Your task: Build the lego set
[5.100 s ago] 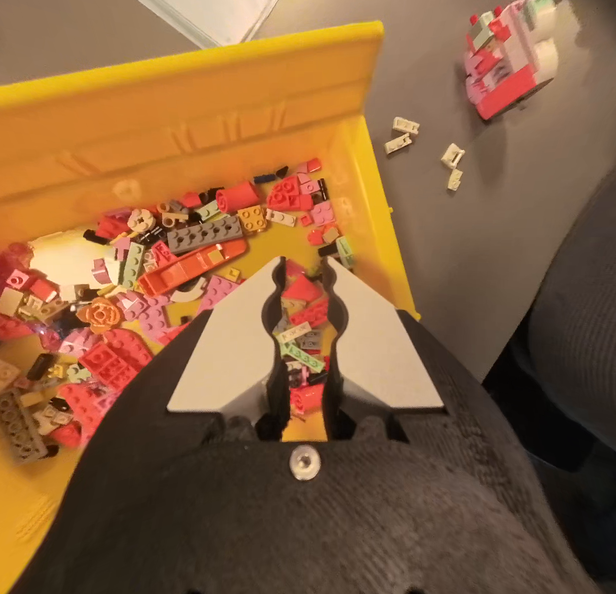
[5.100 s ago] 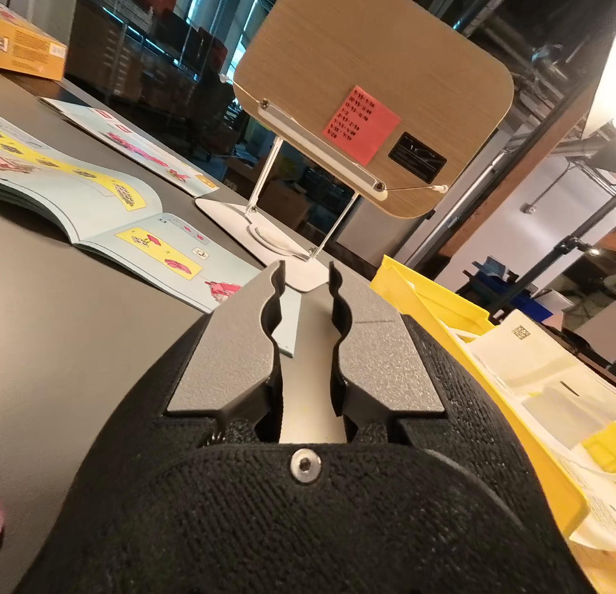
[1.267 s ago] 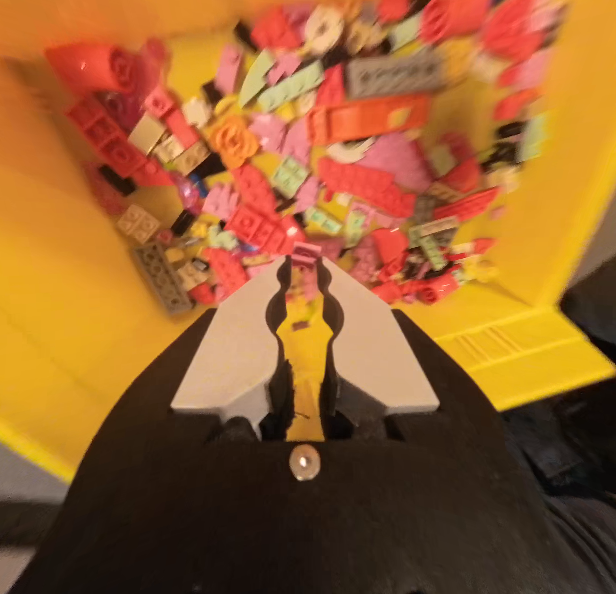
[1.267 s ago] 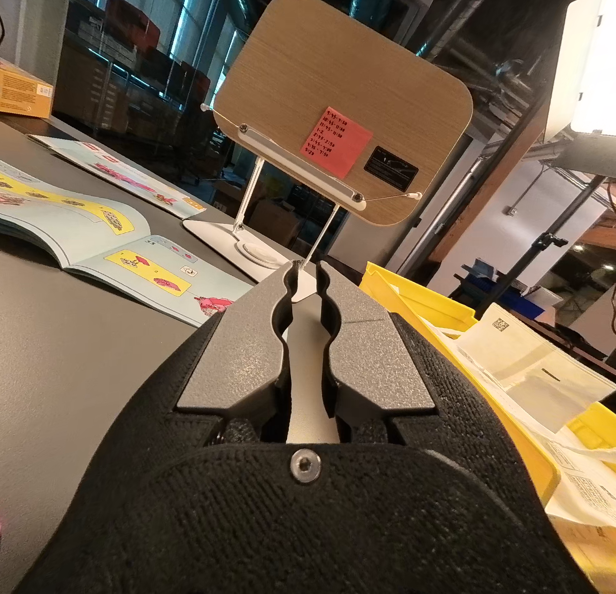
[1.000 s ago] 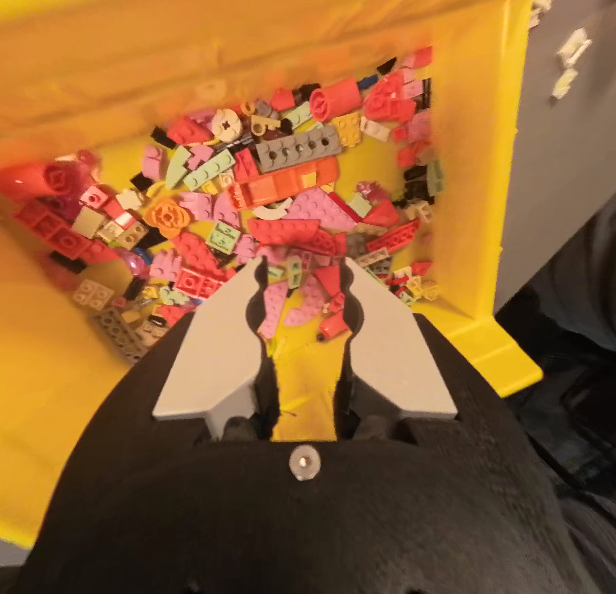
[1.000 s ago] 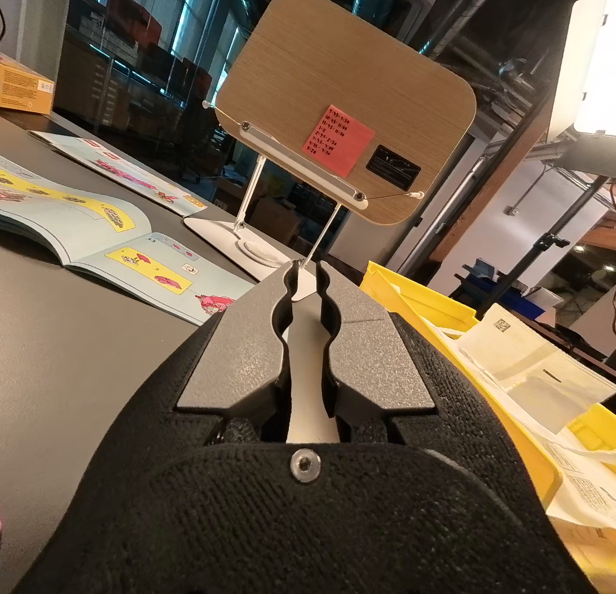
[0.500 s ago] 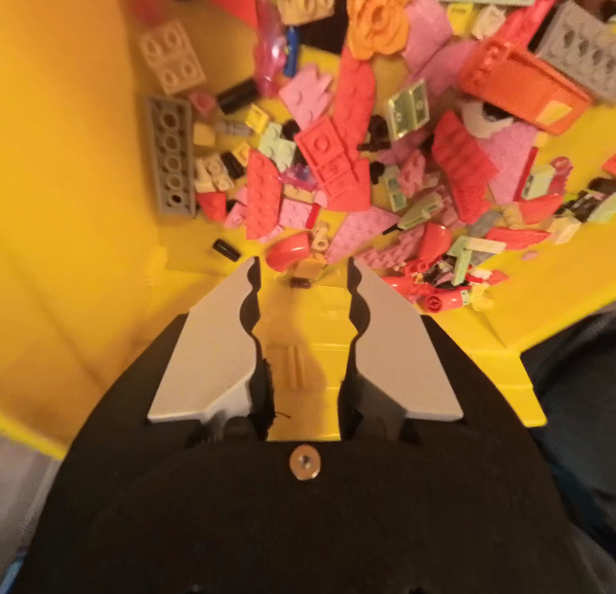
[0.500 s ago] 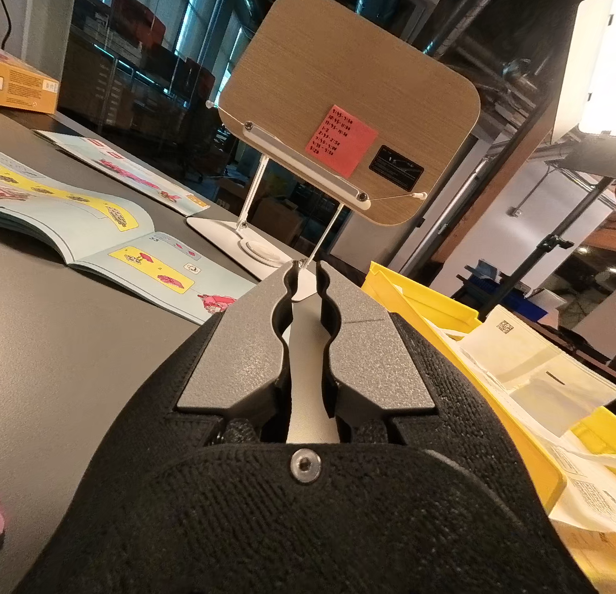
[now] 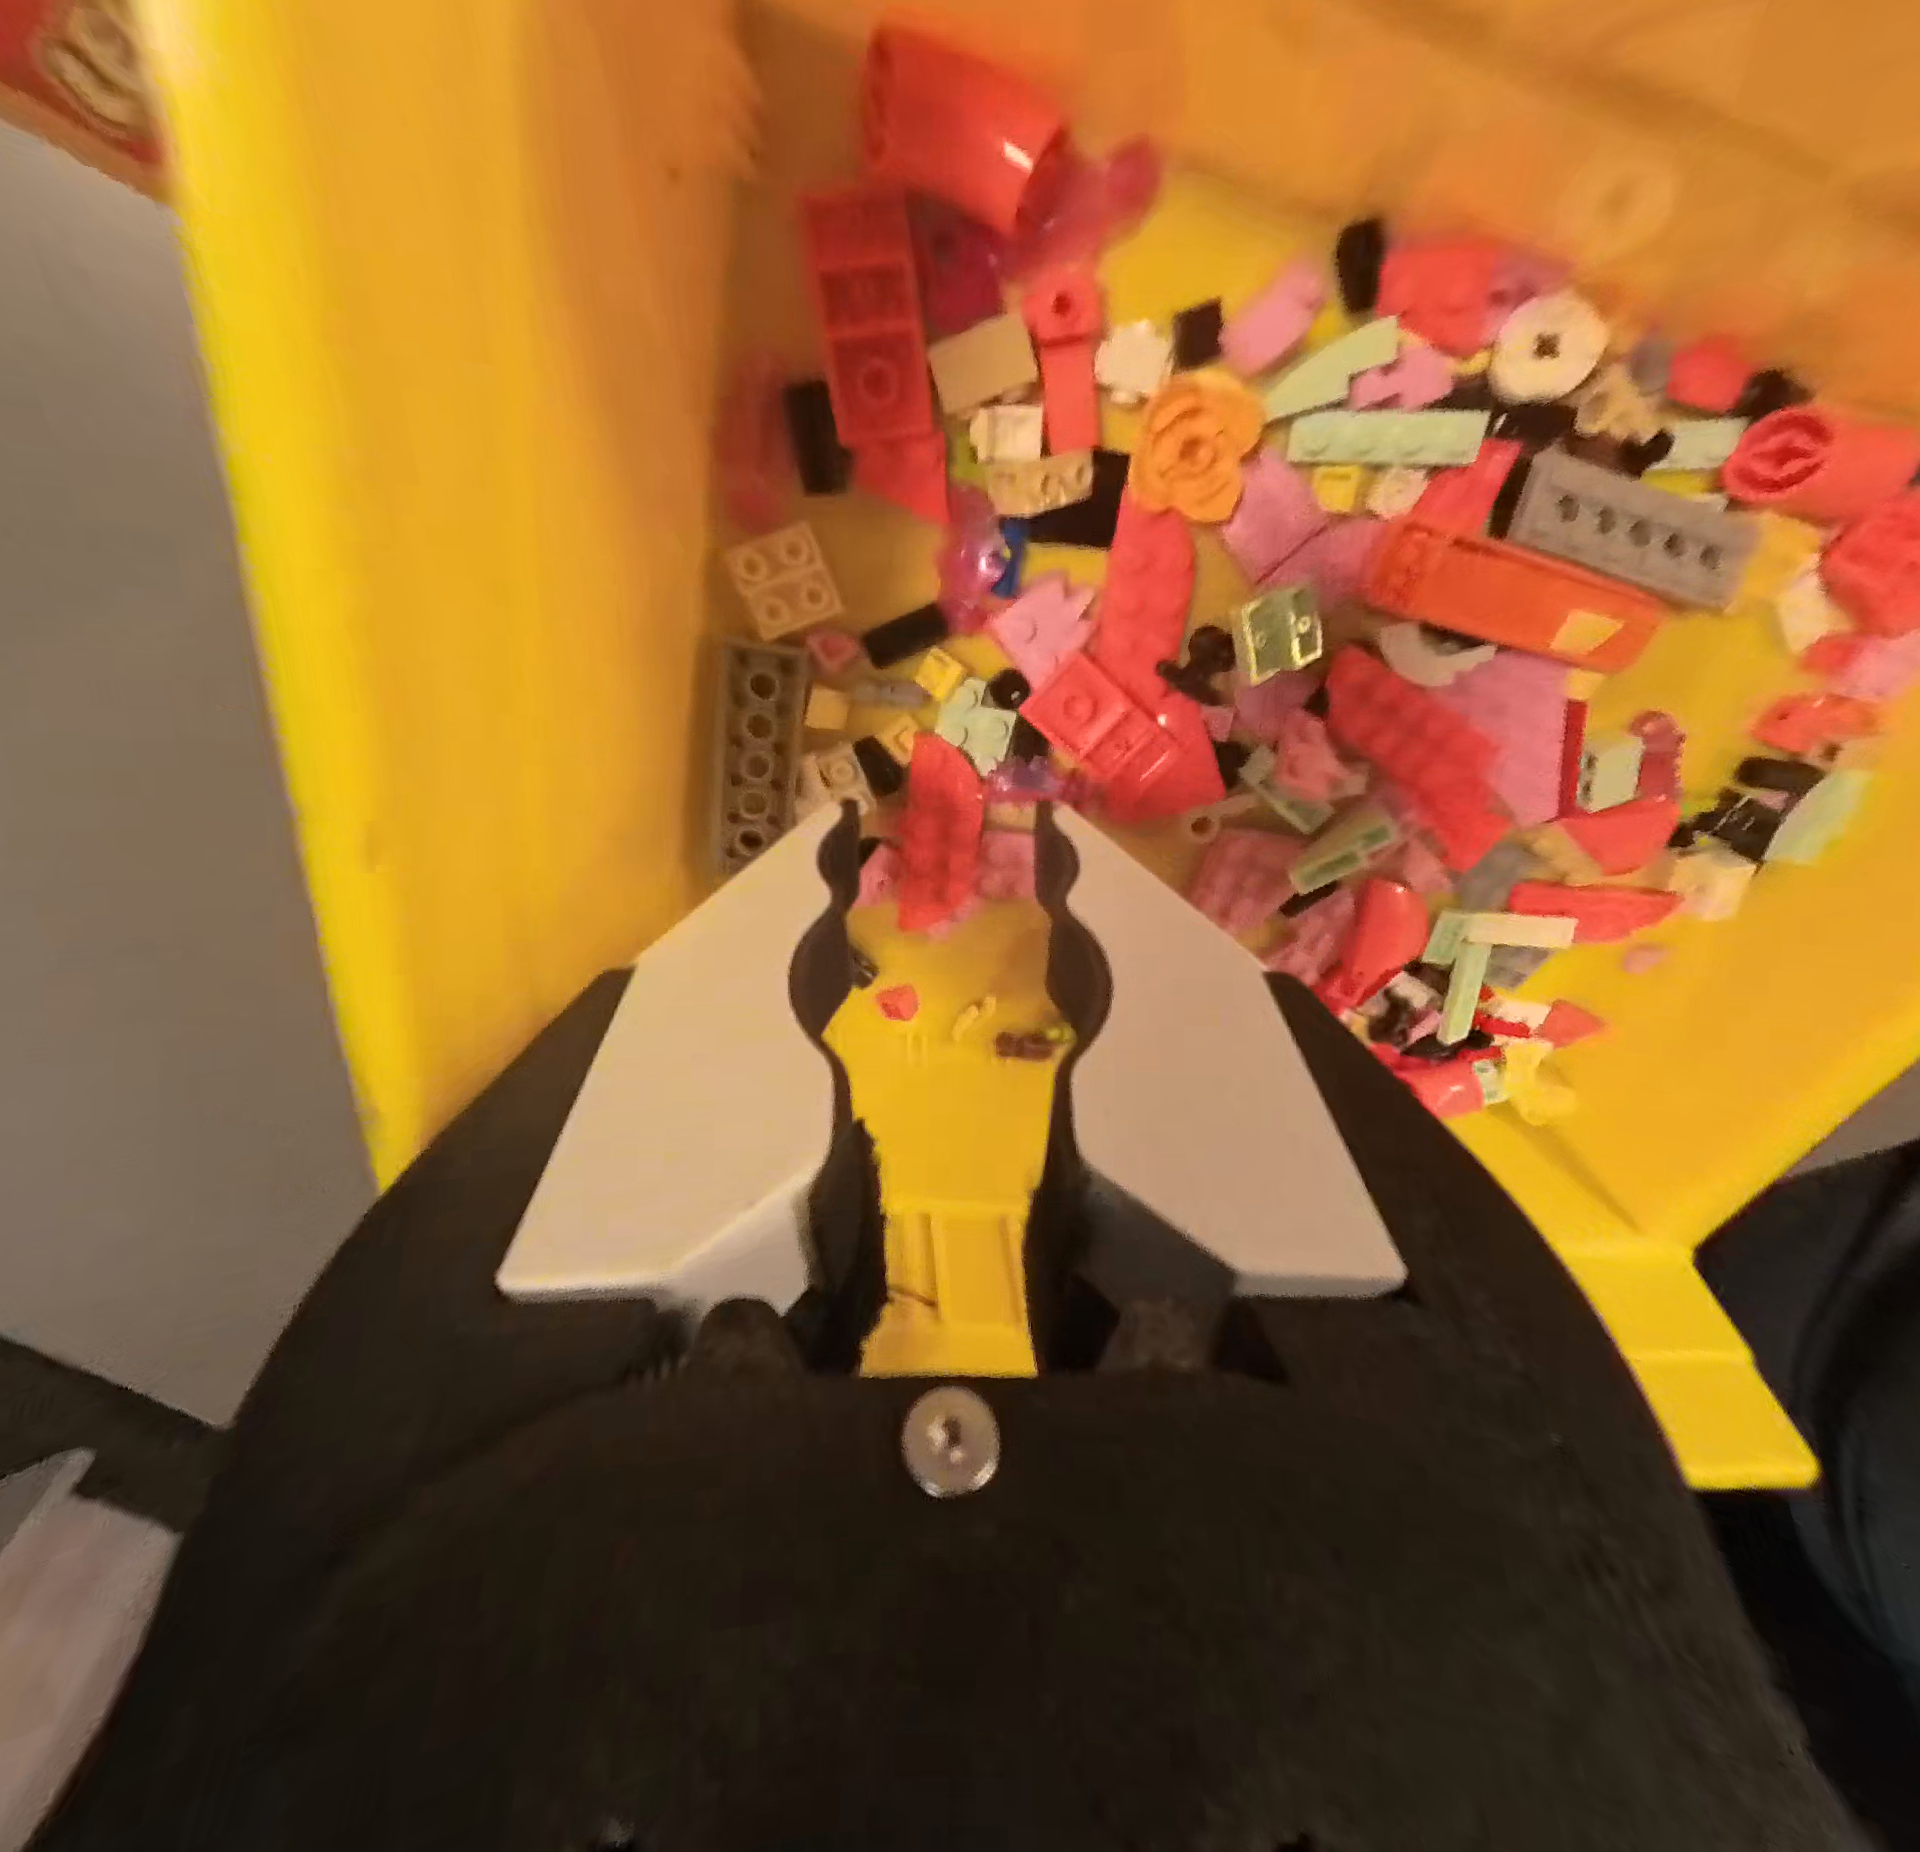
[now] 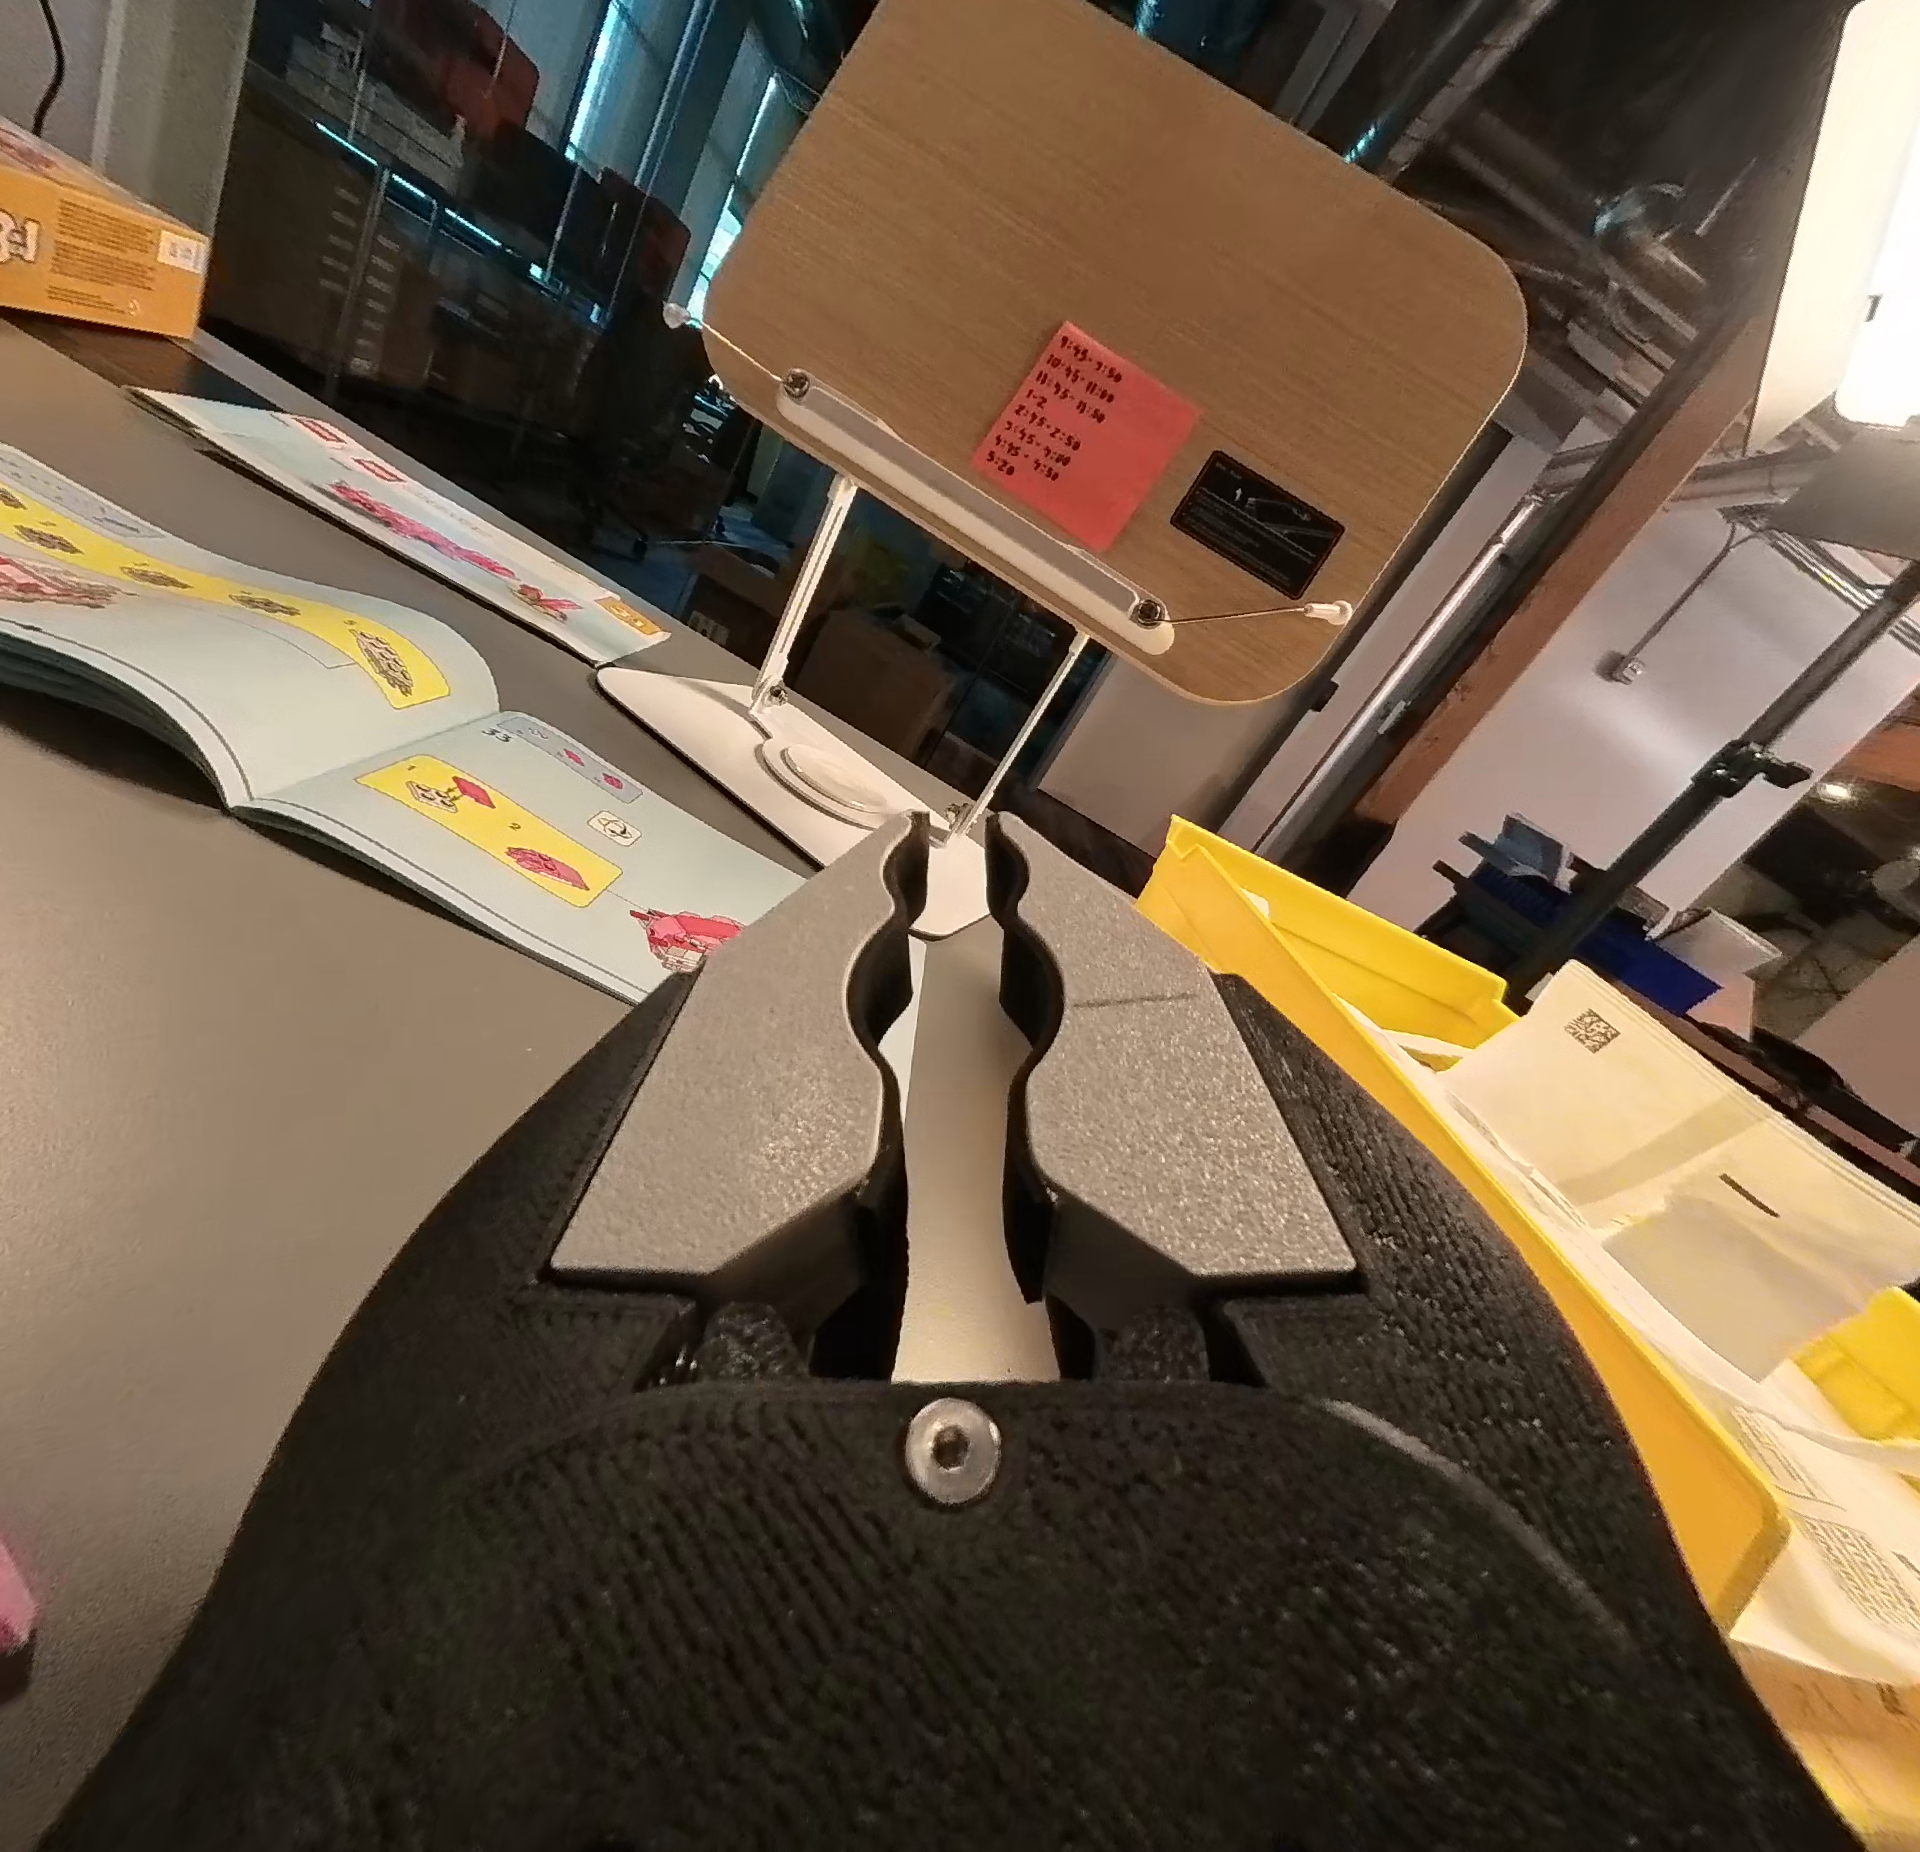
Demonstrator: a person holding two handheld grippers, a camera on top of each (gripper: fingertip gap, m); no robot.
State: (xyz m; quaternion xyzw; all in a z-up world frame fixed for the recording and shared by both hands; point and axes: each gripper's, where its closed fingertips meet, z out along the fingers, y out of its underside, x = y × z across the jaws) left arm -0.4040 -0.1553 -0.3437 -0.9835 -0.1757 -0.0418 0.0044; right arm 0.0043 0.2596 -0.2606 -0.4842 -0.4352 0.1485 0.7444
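Observation:
My left gripper point(image 9: 948, 826) hangs inside a yellow bin point(image 9: 468, 555), low over a heap of small building bricks point(image 9: 1351, 607). Its jaws stand apart. A red curved plate point(image 9: 940, 846) and pink pieces under it lie between the fingertips, with a gap showing beside the left finger point(image 9: 727, 1023). The view is blurred. My right gripper point(image 10: 954, 826) is low over a dark table point(image 10: 260, 1023). Its jaws are nearly closed with a narrow slit between them and nothing in it.
A grey holed beam point(image 9: 758, 753) lies by the bin's left wall, and an orange flower piece point(image 9: 1195, 452) lies mid-heap. Ahead of the right gripper stands a wooden book stand point(image 10: 1091, 296). An open instruction booklet point(image 10: 312, 701) lies to the left. Another yellow bin point(image 10: 1330, 950) holding paper bags point(image 10: 1662, 1127) is to the right. My hands' fingertips stand some 60 cm from each other.
The left gripper swung about over the bin, opened wide, then narrowed its jaws around the red plate at the heap's near-left side. The right gripper has barely moved.

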